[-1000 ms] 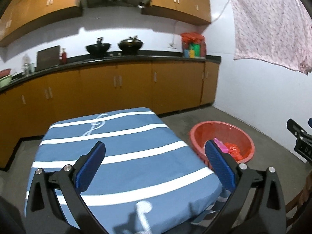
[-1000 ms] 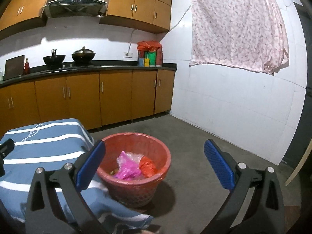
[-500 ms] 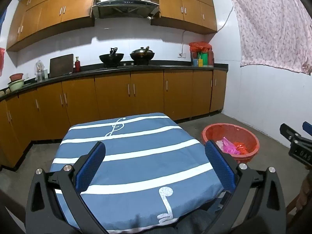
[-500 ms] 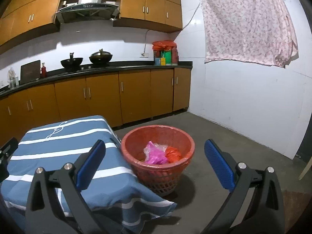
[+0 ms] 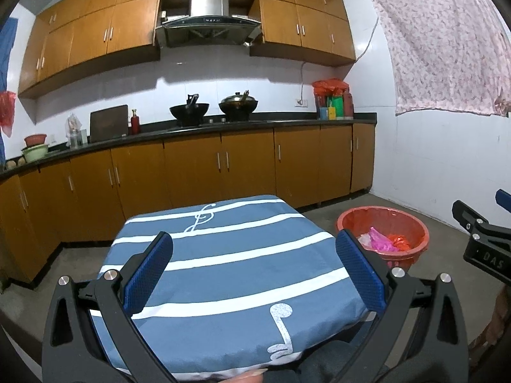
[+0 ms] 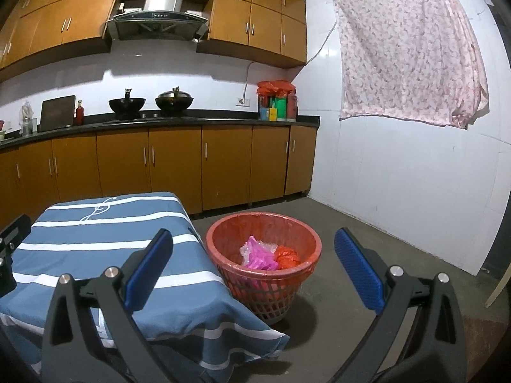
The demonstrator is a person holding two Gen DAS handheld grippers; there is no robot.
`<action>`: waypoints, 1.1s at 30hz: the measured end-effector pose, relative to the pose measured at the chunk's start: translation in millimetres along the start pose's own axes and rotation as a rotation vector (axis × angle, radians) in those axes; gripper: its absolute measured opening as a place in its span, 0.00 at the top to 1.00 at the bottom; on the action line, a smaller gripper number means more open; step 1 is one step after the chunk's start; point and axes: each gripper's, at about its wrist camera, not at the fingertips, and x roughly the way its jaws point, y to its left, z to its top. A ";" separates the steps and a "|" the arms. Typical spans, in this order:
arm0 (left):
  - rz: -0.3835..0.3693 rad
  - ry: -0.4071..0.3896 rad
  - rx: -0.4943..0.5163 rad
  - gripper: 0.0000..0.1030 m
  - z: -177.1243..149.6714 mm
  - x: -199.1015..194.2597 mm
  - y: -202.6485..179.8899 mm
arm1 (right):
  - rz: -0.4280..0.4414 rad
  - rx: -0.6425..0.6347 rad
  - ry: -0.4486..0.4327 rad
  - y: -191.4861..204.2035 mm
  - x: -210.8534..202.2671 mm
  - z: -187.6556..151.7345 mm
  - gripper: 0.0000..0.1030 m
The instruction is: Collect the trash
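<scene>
Both grippers, left gripper (image 5: 254,269) and right gripper (image 6: 254,268), gape empty and have drawn back; bagged trash (image 6: 270,255) sits in the red basket (image 6: 223,233) at centre frame, so collecting looks finished.

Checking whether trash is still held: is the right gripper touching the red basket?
Apart. Right wrist view shows the right gripper open and empty, hovering above the red basket.

A matt blue-and-white striped cloth (image 5: 236,274) covers the worktop and hangs off its near corner. The red basket (image 6: 265,290) beside it is latticed plastic, lined with thin glossy film and holding crinkled pink and orange plastic bags (image 6: 270,257). Each hand-held gripper (image 6: 252,268) has matt black arms, shiny metal bolts and blue textured pads (image 6: 357,266); the floor (image 6: 367,233) is rough grey concrete.
</scene>
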 end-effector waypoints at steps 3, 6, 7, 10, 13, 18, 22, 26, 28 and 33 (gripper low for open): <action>-0.005 0.005 -0.009 0.02 -0.9 0.5 0.7 | 0.003 0.006 0.000 0.0 -1.4 -1.3 0.04; -0.007 0.013 -0.020 0.02 -2.2 1.5 2.6 | -0.003 0.009 -0.004 -1.1 -3.1 -1.8 0.04; -0.008 0.013 -0.023 0.02 -2.8 1.0 2.9 | -0.006 0.012 -0.005 -2.2 -3.3 -1.9 0.04; -0.011 0.014 -0.032 0.02 -3.5 -0.4 4.1 | -0.007 0.021 -0.002 -5.2 -2.9 -1.8 0.04; -0.019 0.019 -0.042 0.02 -4.9 -1.5 5.4 | -0.007 0.024 -0.004 -6.7 -3.6 -1.6 0.04; -0.027 0.025 -0.054 0.02 -5.6 -2.3 8.8 | -0.006 0.025 -0.010 -7.4 -5.8 -3.7 0.04; -0.027 0.024 -0.053 0.02 -5.2 -2.6 8.8 | -0.007 0.028 -0.009 -8.1 -6.5 -3.7 0.04; -0.025 0.025 -0.053 0.02 -5.4 -2.7 8.5 | -0.007 0.026 -0.011 -8.4 -6.4 -3.8 0.04; -0.024 0.023 -0.053 0.02 -5.4 -2.8 8.6 | -0.006 0.027 -0.010 -8.5 -6.5 -4.0 0.04; -0.022 0.019 -0.053 0.02 -5.8 -3.1 11.4 | -0.007 0.026 -0.010 -7.8 -6.8 -4.1 0.04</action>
